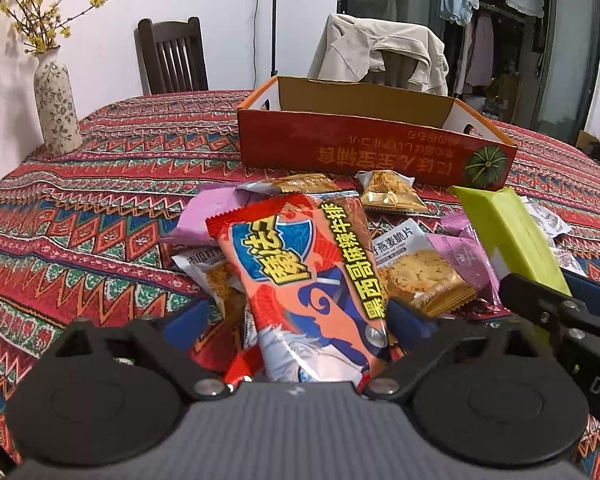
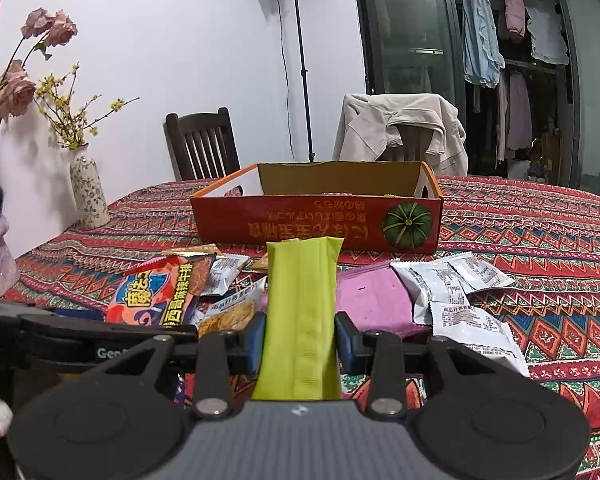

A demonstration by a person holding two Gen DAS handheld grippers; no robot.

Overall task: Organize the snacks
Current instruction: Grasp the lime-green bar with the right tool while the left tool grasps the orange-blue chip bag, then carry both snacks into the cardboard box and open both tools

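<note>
The right gripper (image 2: 300, 344) fingers clamp a lime-green foil packet (image 2: 300, 300), its long axis aimed at the red cardboard box (image 2: 316, 220). The left gripper (image 1: 296, 320) fingers, partly spread, flank the orange-red snack bag (image 1: 304, 276), nearer than the box.

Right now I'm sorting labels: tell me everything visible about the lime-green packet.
The lime-green packet is a long, flat, matte wrapper with a lengthwise back seam and crimped ends, no print visible. The right gripper is shut on its lower part, blue pads pressing both long edges. It points away toward the red cardboard box, raised above the scattered snacks.
</note>
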